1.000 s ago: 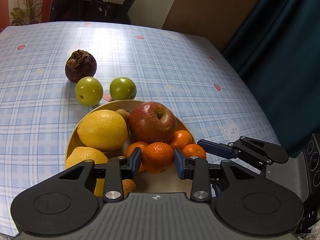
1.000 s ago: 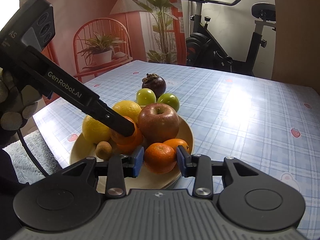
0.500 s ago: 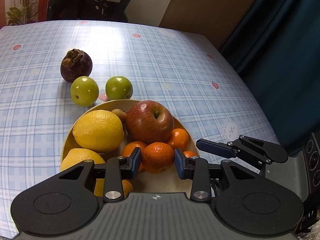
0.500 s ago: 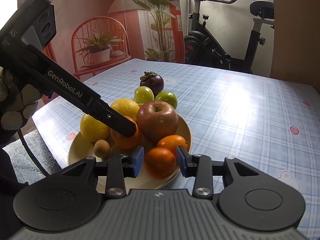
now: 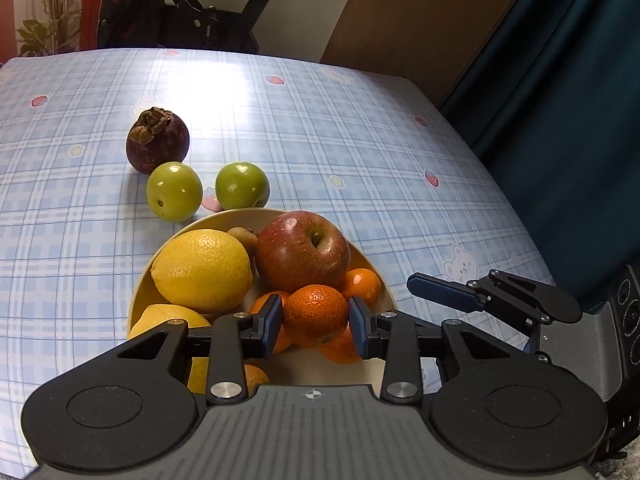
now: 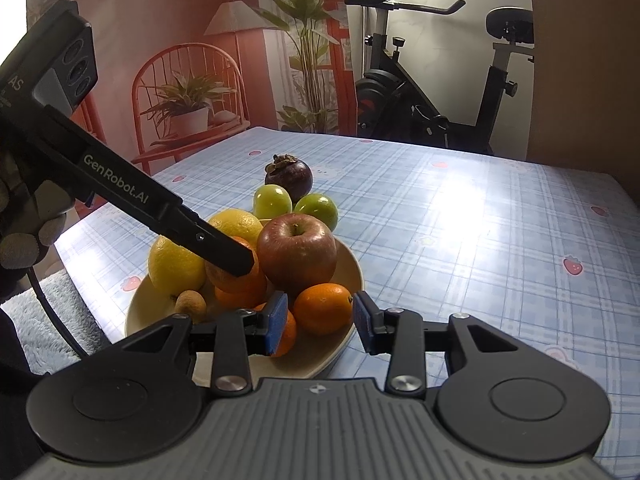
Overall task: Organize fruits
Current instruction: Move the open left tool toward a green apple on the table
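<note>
A mangosteen point(image 5: 157, 146) and two green fruits point(image 5: 174, 191) lie on the table just beyond the bowl point(image 5: 140, 292); a red apple point(image 5: 303, 251) and lemons point(image 5: 202, 270) crowd the bowl beside the tangerines. The table point(image 5: 360, 152) bears a blue plaid cloth; an exercise bike point(image 6: 436, 92) and potted plants stand behind. The left gripper point(image 5: 316, 324) is clamped on a tangerine point(image 5: 316, 314) atop the pile. The right gripper point(image 6: 320, 322) frames another tangerine point(image 6: 326, 308) at the bowl's near edge, pads seemingly clear of it; whether it grips cannot be told.
</note>
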`<action>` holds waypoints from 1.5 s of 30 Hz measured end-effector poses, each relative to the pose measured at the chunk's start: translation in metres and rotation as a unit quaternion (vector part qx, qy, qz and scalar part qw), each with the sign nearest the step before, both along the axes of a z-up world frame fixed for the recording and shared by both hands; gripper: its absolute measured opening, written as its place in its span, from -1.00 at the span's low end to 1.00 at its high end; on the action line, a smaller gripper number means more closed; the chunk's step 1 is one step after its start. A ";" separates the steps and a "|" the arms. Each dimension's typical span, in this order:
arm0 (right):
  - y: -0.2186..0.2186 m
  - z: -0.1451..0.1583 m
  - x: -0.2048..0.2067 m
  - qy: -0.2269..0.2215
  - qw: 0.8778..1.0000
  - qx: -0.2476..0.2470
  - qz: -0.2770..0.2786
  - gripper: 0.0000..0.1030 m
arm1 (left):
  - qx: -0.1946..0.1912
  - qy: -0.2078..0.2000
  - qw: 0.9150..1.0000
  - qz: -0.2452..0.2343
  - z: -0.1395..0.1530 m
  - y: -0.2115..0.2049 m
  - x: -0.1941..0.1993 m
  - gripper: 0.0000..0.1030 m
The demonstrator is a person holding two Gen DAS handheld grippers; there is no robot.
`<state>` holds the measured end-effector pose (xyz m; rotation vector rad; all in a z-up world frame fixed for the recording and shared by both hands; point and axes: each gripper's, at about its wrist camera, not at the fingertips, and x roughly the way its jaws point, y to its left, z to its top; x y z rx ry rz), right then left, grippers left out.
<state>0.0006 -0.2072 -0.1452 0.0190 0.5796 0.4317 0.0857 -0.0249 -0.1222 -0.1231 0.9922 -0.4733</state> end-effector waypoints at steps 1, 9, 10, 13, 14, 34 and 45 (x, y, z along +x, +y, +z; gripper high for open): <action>-0.001 0.000 0.000 0.000 1.000 0.000 -0.001 -0.23 | -0.001 -0.001 1.000 0.001 0.000 0.000 0.000 -0.26; -0.005 0.002 -0.002 -0.004 1.000 0.001 -0.008 -0.23 | 0.000 -0.004 1.000 -0.003 0.001 -0.004 0.003 -0.26; -0.005 0.002 -0.002 -0.003 1.000 0.001 -0.008 -0.23 | 0.000 -0.004 1.000 -0.003 0.001 -0.004 0.003 -0.26; -0.005 0.002 -0.003 -0.003 1.000 0.001 -0.008 -0.23 | -0.001 -0.008 1.000 -0.003 0.002 -0.003 0.002 -0.24; -0.005 0.002 -0.003 -0.003 1.000 0.002 -0.007 -0.23 | -0.002 -0.011 1.000 -0.003 0.003 -0.002 0.002 -0.24; -0.017 0.021 0.027 -0.009 1.000 0.009 -0.019 -0.23 | -0.015 -0.074 0.991 0.106 0.041 0.056 0.030 -0.27; -0.009 0.033 0.083 0.027 1.000 0.004 0.002 -0.23 | 0.007 -0.053 0.991 0.124 0.043 0.056 0.075 -0.29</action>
